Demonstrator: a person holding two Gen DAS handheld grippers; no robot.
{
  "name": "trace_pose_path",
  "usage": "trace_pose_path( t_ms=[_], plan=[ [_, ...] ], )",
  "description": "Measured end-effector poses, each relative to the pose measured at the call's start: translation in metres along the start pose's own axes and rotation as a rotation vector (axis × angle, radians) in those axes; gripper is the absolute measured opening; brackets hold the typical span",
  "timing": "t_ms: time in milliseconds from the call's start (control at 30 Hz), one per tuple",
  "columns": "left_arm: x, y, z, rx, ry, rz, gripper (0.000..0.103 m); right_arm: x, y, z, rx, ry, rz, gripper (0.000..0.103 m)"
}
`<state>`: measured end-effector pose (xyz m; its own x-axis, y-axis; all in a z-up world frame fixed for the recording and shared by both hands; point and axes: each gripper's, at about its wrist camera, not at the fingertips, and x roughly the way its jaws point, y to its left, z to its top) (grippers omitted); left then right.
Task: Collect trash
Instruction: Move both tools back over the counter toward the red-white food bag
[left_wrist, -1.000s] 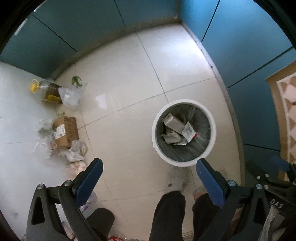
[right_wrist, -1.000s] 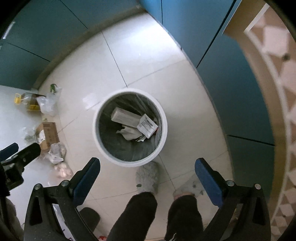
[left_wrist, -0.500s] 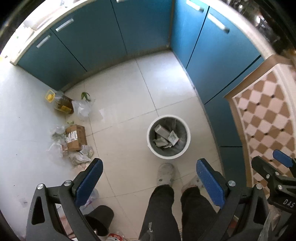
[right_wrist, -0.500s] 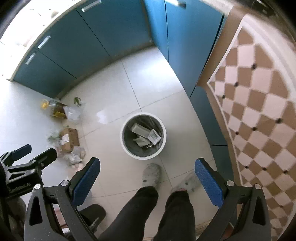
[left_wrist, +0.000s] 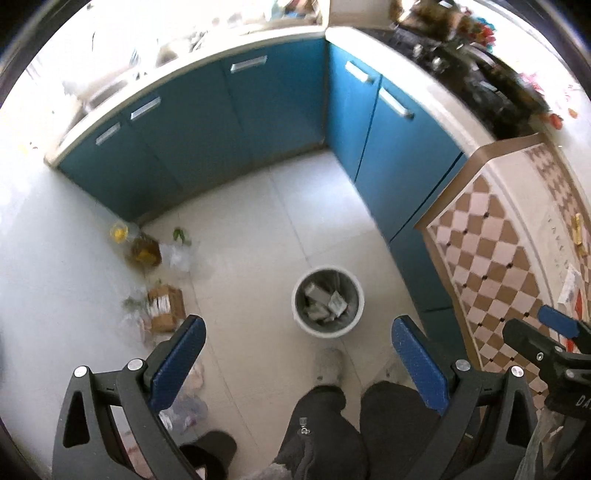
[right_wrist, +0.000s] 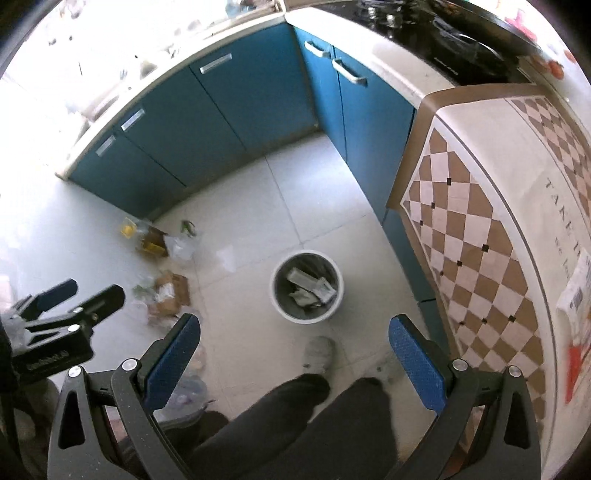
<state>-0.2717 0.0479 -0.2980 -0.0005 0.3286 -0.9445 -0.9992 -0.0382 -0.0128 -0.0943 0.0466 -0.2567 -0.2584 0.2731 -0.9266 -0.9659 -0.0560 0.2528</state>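
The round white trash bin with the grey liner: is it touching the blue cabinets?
Apart. In the right wrist view a strip of bare pale floor tile separates the round white trash bin from the blue cabinets; the left wrist view shows that gap too.

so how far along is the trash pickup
Partly done: the bin already holds some packets. Nothing is in hand; the left tongs and right tongs are open and empty. Still left on the floor: the cardboard box, the oil bottle and the plastic bags.

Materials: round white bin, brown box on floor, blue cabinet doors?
Round white bin: likely smooth plastic, grey liner bag inside. Brown box: matte cardboard with a white label. Blue cabinet doors: flat satin panels, laminate or painted board, cannot tell which; metallic-looking handles.
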Motion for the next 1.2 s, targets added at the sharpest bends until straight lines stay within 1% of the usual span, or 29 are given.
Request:
trace_pose_path(
  t_ms=[100,167,233,300,333,367,400,433,500,533,567,600,633,667,733,833,867,933,1000,1033,1067,1167,1200],
  plan=[
    [-0.015,-0.021,0.015,0.045,-0.055,0.013,0.103,-0.019,-0.016,-0.002,0.078,-0.043,0.047,0.103],
    [-0.027,-0.047,0.027,0.092,-0.106,0.010,0.103,-0.035,-0.036,-0.003,0.150,-0.086,0.066,0.103],
    [-0.034,-0.071,0.036,0.125,-0.144,-0.001,0.103,-0.052,-0.061,-0.004,0.232,-0.126,0.066,0.103],
    [-0.039,-0.105,0.046,0.171,-0.177,-0.015,0.103,-0.068,-0.090,-0.007,0.305,-0.165,0.058,0.103],
    [-0.039,-0.126,0.050,0.199,-0.185,-0.021,0.103,-0.080,-0.112,-0.011,0.352,-0.194,0.034,0.103],
    [-0.038,-0.155,0.053,0.240,-0.190,-0.030,0.103,-0.088,-0.128,-0.013,0.384,-0.212,0.010,0.103],
    [-0.038,-0.172,0.056,0.264,-0.194,-0.034,0.103,-0.098,-0.153,-0.020,0.435,-0.234,-0.022,0.103],
    [-0.036,-0.192,0.057,0.291,-0.199,-0.033,0.103,-0.105,-0.168,-0.025,0.467,-0.245,-0.036,0.103],
    [-0.028,-0.244,0.056,0.364,-0.205,-0.031,0.103,-0.118,-0.222,-0.043,0.580,-0.256,-0.103,0.103],
    [-0.026,-0.259,0.055,0.385,-0.208,-0.024,0.103,-0.121,-0.242,-0.050,0.619,-0.256,-0.122,0.103],
    [-0.017,-0.285,0.051,0.422,-0.217,0.002,0.103,-0.125,-0.272,-0.063,0.679,-0.259,-0.146,0.103],
    [-0.014,-0.297,0.049,0.440,-0.223,0.021,0.103,-0.127,-0.286,-0.070,0.692,-0.259,-0.169,0.103],
    [-0.007,-0.314,0.045,0.463,-0.232,0.050,0.103,-0.127,-0.305,-0.079,0.686,-0.241,-0.242,0.103],
    [0.003,-0.331,0.040,0.492,-0.243,0.086,0.103,-0.125,-0.315,-0.085,0.655,-0.220,-0.304,0.103],
    [0.021,-0.355,0.029,0.550,-0.241,0.147,0.103,-0.112,-0.324,-0.093,0.557,-0.179,-0.430,0.103],
    [0.042,-0.374,0.020,0.602,-0.200,0.181,0.103,-0.082,-0.326,-0.099,0.410,-0.133,-0.564,0.103],
    [0.050,-0.379,0.017,0.620,-0.184,0.195,0.103,-0.073,-0.325,-0.102,0.365,-0.129,-0.596,0.103],
    [0.057,-0.384,0.014,0.640,-0.162,0.206,0.103,-0.058,-0.325,-0.105,0.283,-0.119,-0.648,0.098],
    [0.064,-0.389,0.012,0.655,-0.149,0.217,0.103,-0.046,-0.323,-0.106,0.218,-0.116,-0.701,0.090],
    [0.065,-0.391,0.012,0.660,-0.145,0.221,0.103,-0.040,-0.321,-0.104,0.199,-0.114,-0.715,0.089],
    [0.068,-0.393,0.010,0.664,-0.142,0.222,0.103,-0.032,-0.319,-0.103,0.158,-0.109,-0.745,0.086],
    [0.071,-0.400,0.010,0.674,-0.140,0.226,0.103,-0.013,-0.322,-0.097,0.099,-0.090,-0.780,0.073],
    [0.072,-0.403,0.009,0.677,-0.141,0.226,0.103,-0.011,-0.324,-0.095,0.096,-0.104,-0.783,0.073]
  ],
)
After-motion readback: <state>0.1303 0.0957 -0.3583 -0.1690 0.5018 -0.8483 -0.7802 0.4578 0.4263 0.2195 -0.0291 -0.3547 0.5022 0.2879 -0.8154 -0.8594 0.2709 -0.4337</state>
